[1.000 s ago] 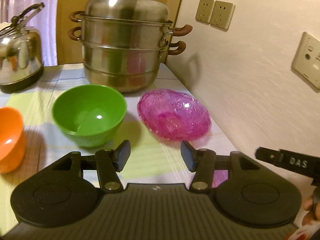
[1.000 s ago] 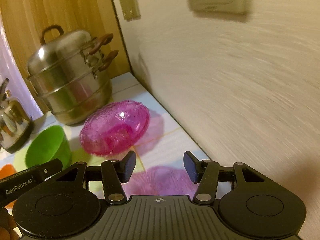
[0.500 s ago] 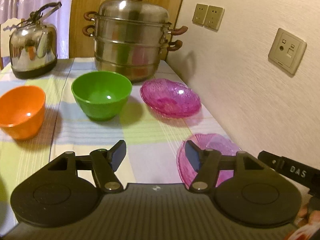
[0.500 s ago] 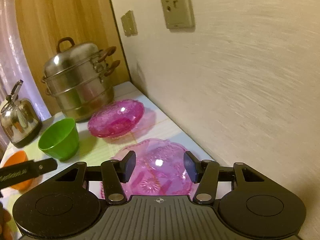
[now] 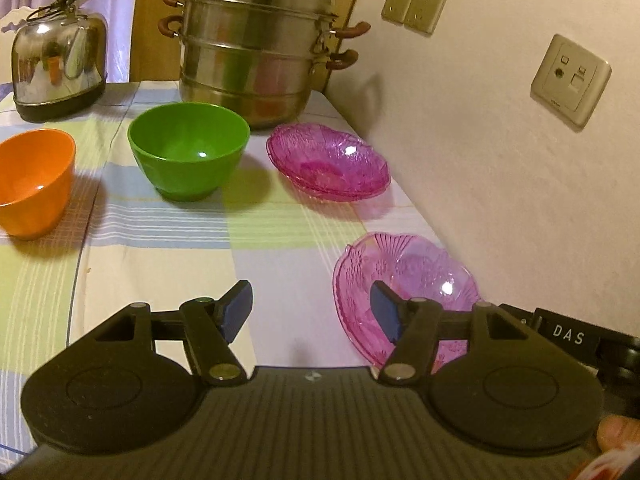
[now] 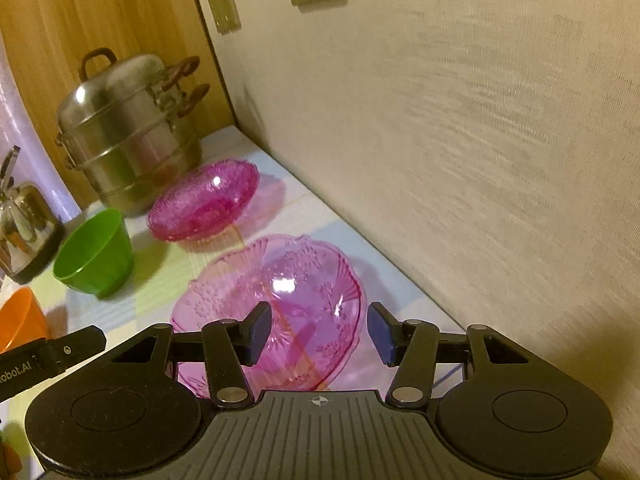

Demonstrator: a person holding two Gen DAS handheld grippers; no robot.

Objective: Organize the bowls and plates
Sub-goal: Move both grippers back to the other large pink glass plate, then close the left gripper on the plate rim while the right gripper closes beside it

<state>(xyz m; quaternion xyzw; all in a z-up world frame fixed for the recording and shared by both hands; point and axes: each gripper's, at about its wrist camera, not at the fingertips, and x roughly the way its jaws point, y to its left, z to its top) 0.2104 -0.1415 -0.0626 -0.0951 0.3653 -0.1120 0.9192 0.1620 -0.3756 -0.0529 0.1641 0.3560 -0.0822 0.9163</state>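
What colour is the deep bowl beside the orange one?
Green; the green bowl shows best in the left wrist view.

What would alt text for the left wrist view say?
An open left gripper hovers over a checked tablecloth beside a pale pink glass bowl. Beyond stand a darker pink dish, green bowl, orange bowl, steamer pot and kettle.

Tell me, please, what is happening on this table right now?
A person holds a gripper in each hand over a checked tablecloth; neither holds anything. The left gripper, whose jaws have just been opening, and the open right gripper both point toward the near pink glass dish. Another pink dish, a green bowl and an orange bowl sit unstacked before a steamer pot and kettle.
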